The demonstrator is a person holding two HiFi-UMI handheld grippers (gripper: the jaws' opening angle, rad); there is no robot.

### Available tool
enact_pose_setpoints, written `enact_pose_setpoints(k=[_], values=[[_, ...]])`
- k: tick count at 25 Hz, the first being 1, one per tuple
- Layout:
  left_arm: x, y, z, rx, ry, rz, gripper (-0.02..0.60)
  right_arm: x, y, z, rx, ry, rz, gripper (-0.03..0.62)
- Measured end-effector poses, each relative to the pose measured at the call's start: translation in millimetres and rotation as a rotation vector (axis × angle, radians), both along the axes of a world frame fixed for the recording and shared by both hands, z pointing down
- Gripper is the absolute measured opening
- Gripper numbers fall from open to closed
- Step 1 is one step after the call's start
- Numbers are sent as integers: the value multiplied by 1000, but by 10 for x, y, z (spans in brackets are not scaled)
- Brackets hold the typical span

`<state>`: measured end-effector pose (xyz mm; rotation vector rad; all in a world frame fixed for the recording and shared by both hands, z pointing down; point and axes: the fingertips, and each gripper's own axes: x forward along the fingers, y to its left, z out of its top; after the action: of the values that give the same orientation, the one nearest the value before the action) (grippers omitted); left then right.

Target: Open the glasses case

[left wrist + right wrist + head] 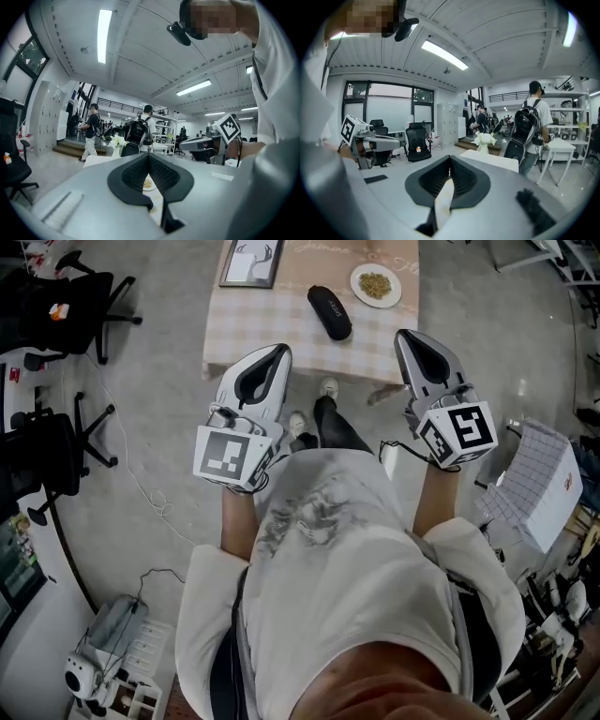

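Note:
In the head view the black oval glasses case [329, 311] lies shut on a table with a checked cloth [267, 324]. Both grippers hover in front of the table's near edge, apart from the case. My left gripper [278, 351] is below and left of the case, with its jaws pressed together and nothing in them. My right gripper [405, 336] is to the case's right, also shut and empty. In the left gripper view the dark pads [133, 176] meet in a line, and the right gripper view shows the same for its pads [461, 180].
A plate of food [375, 284] and a framed picture [251, 262] share the table. Office chairs [70, 301] stand to the left, and a white box [539, 486] to the right. Cables cross the floor. People with backpacks [139, 131] walk in the background.

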<state>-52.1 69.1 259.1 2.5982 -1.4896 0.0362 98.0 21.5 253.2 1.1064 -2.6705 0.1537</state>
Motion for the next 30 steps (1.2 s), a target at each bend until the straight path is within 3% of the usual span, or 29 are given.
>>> enact_pose_setpoints(k=[8,15,30], values=[[38,-454,560,-59,-5,-12,6,-104,-507,276,6,-44,-115,15],[210,-860,683,-87,-15,-12,6,-100,-835,561,-57,-94,-186,15],[462,-1214,1186,-202,-38,-63,6,-50,-1072,1322,-210,-45,-275,15]])
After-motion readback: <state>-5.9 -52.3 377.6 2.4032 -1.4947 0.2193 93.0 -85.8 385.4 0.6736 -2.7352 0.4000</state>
